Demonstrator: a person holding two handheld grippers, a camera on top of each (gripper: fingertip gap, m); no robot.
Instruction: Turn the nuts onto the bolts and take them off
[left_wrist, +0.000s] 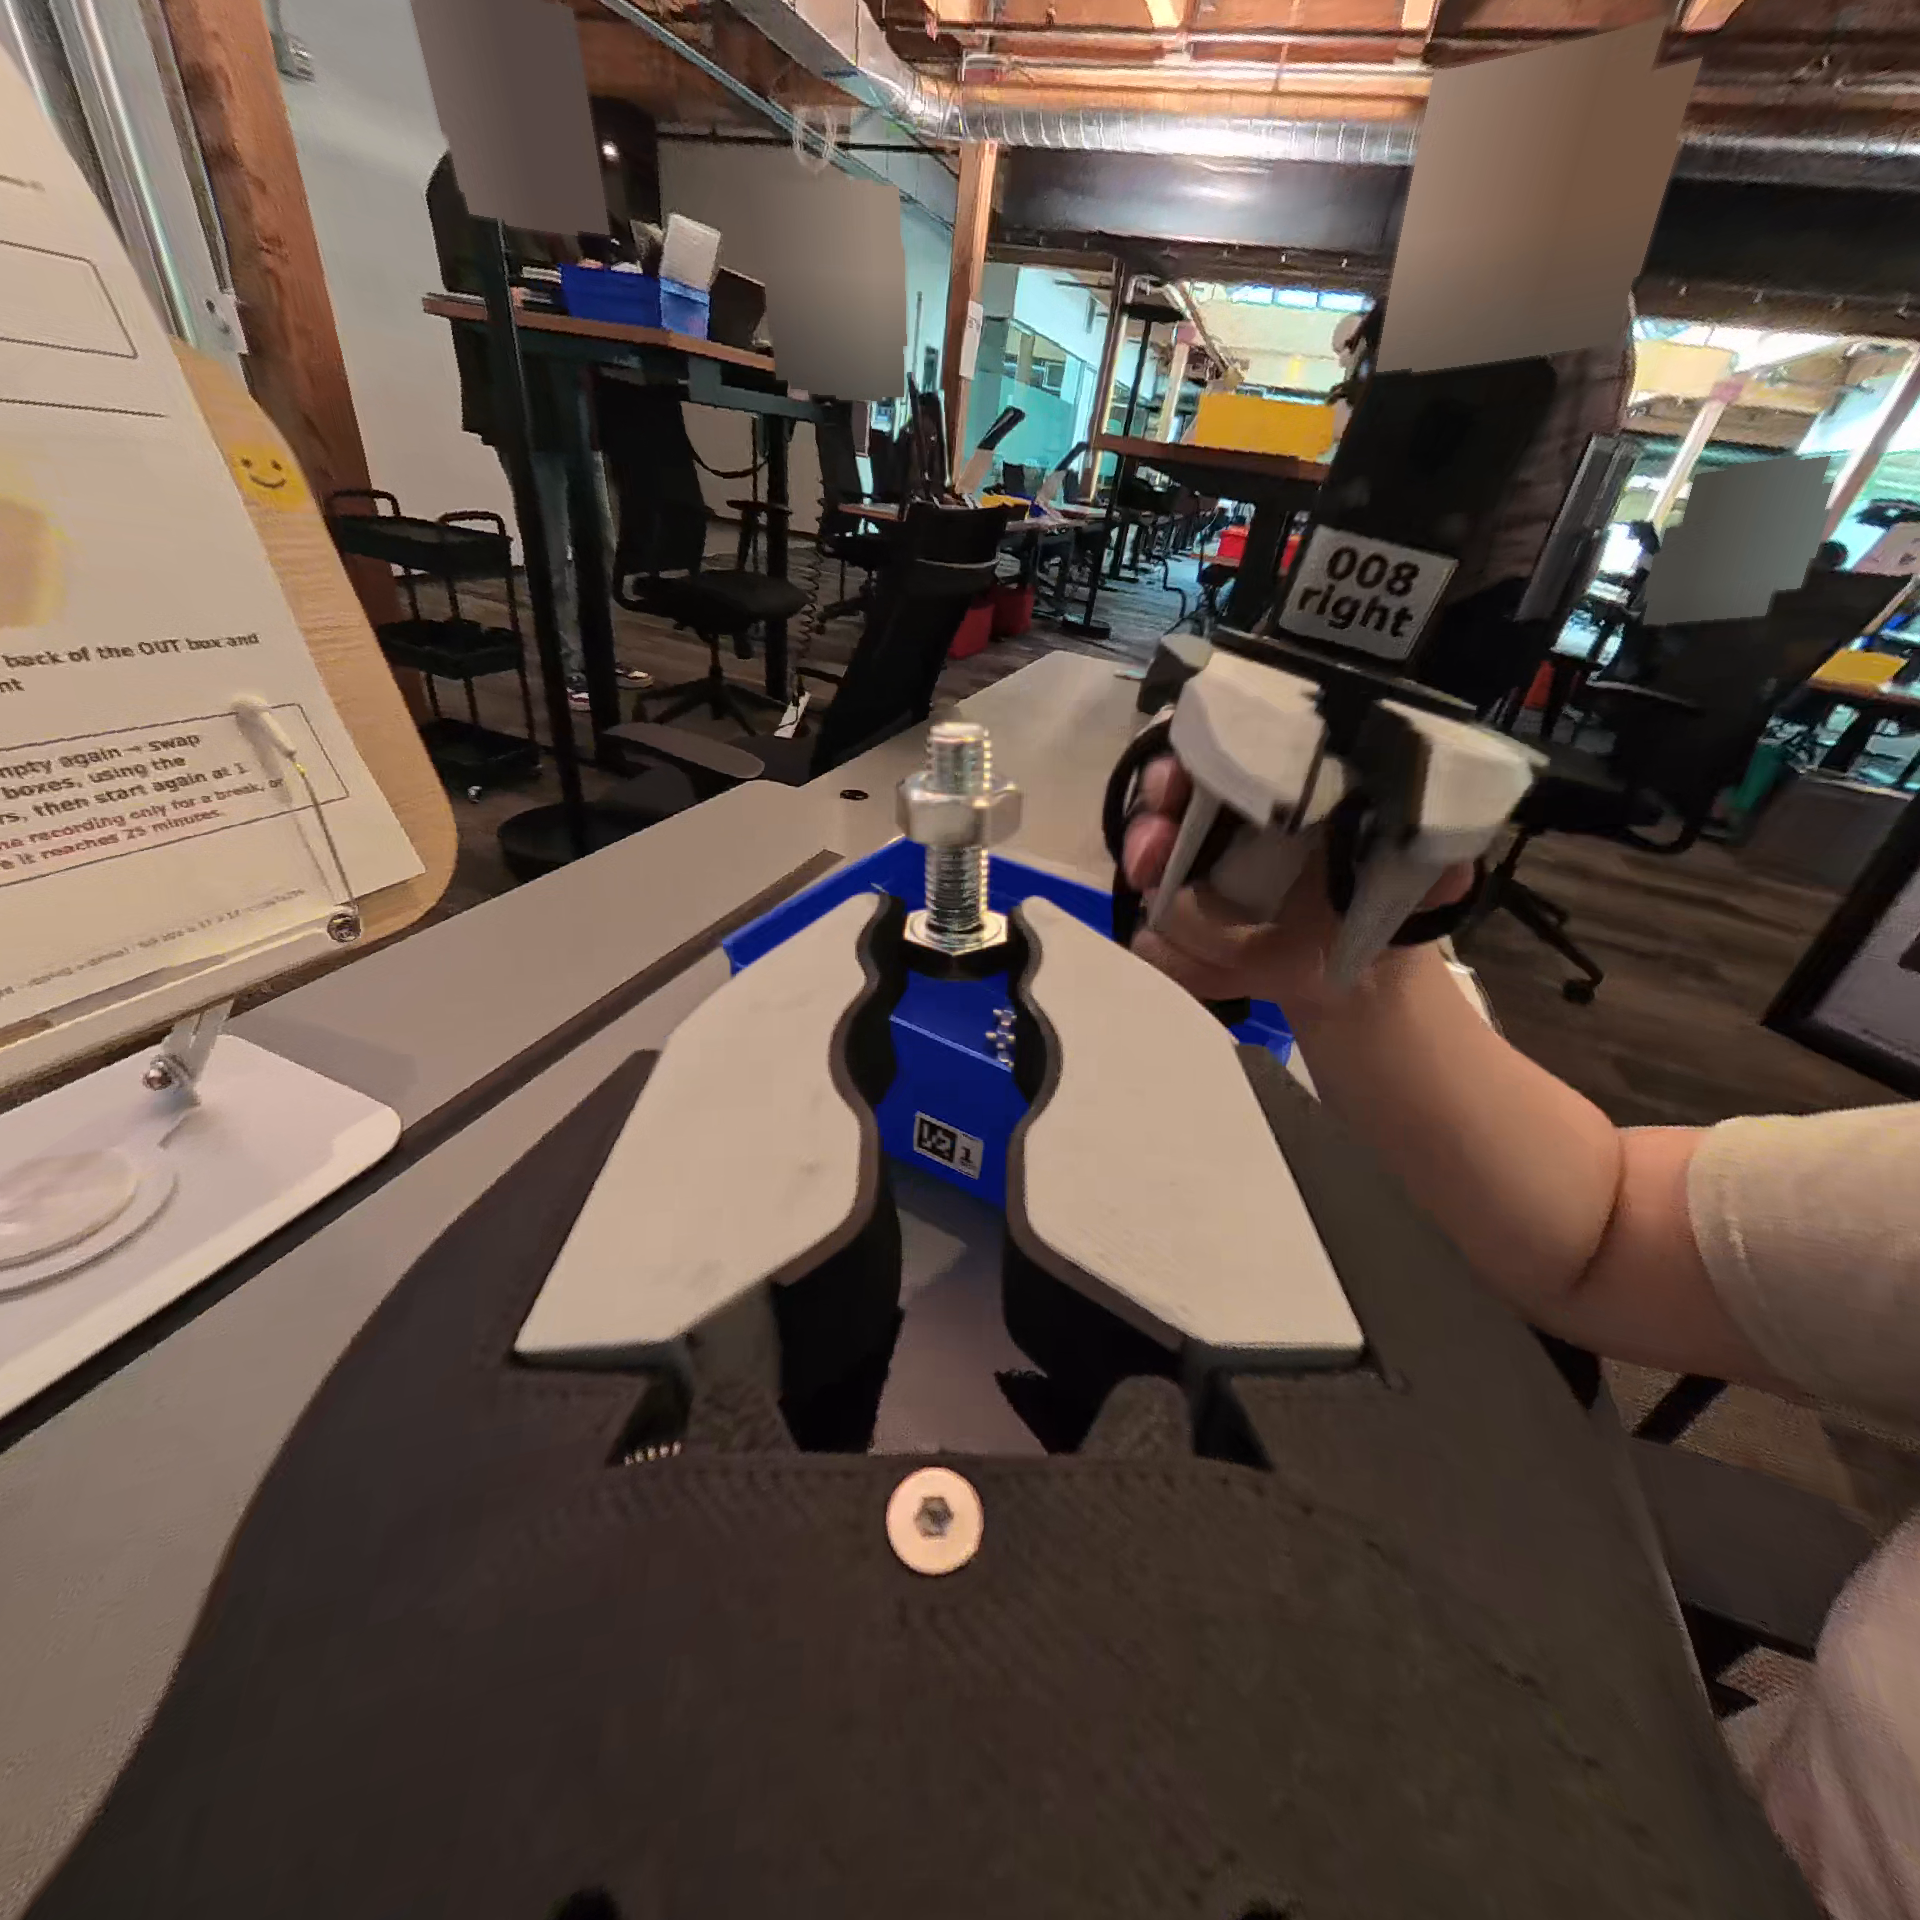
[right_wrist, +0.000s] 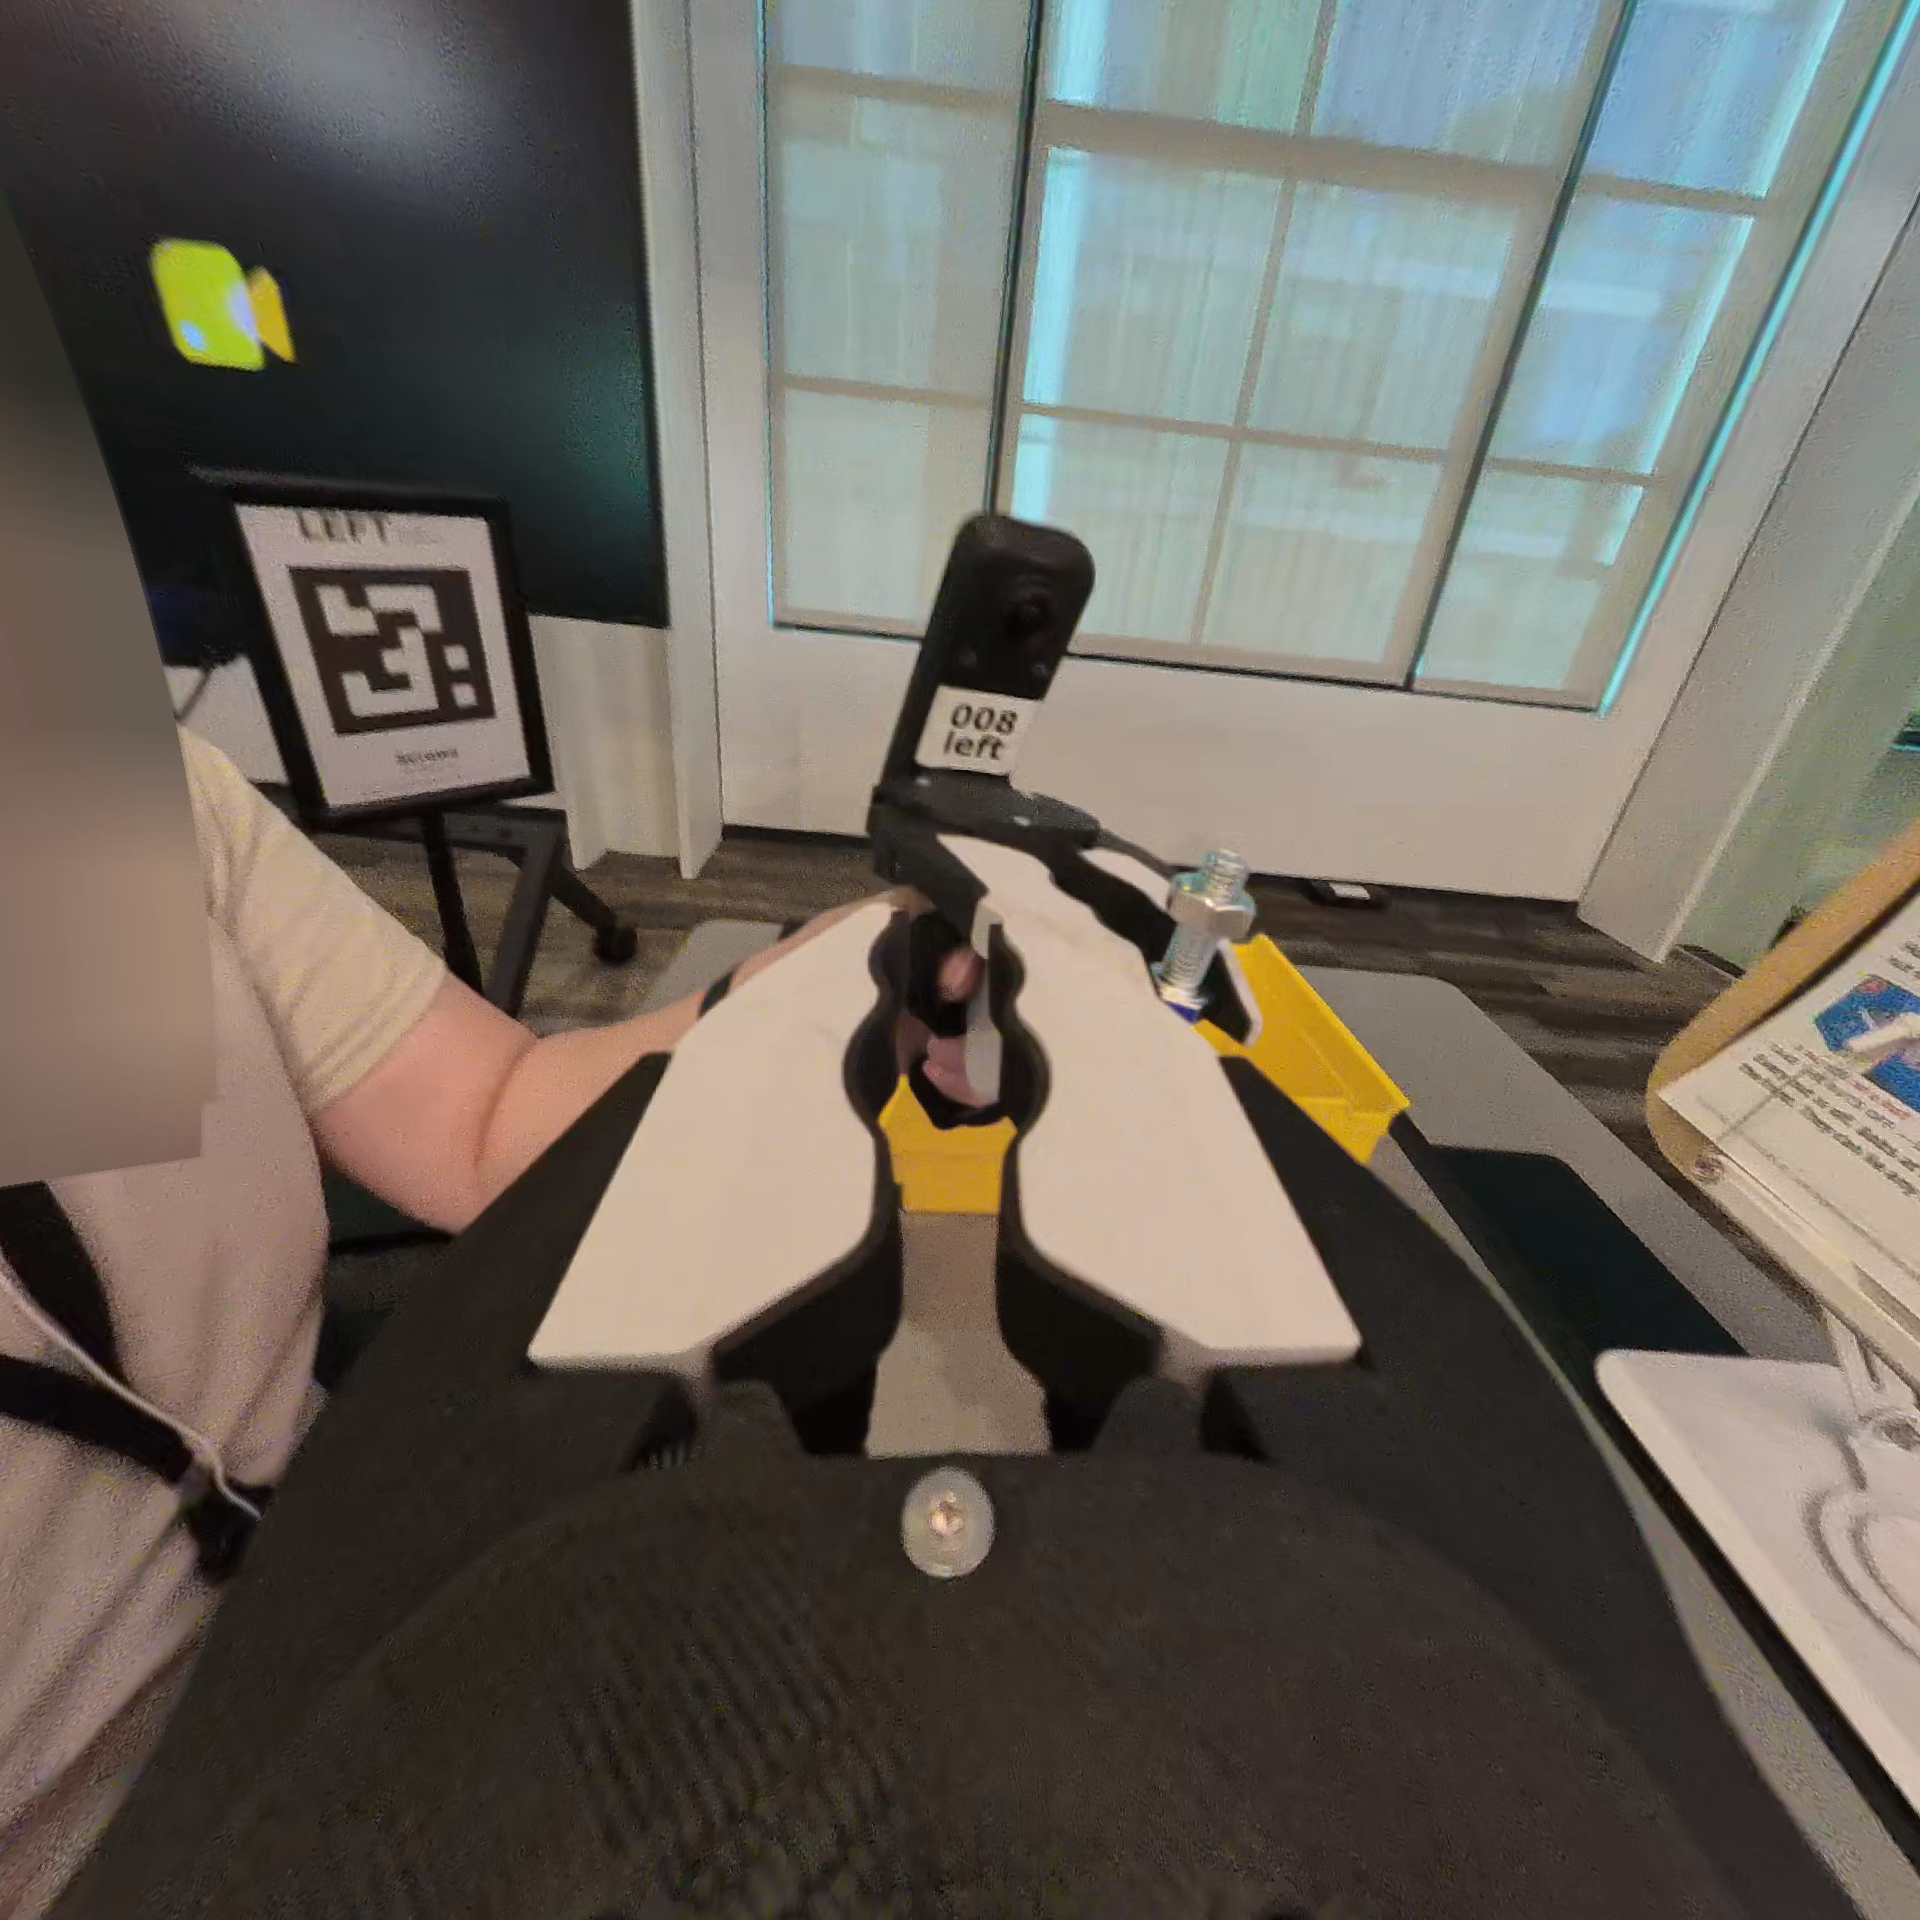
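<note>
In the left wrist view my left gripper is shut on the hex head of a steel bolt and holds it upright above a blue bin. A steel nut sits high on the thread, a few turns below the top. My right gripper is to the right of the bolt, apart from it, fingers spread and empty. In the right wrist view my right gripper is open with nothing between its fingers. Ahead, the left gripper holds the bolt with the nut above a yellow bin.
A paper sheet in a clear stand on a white base stands at the left of the grey table. It also shows at the right in the right wrist view. A framed marker sign stands behind on the floor.
</note>
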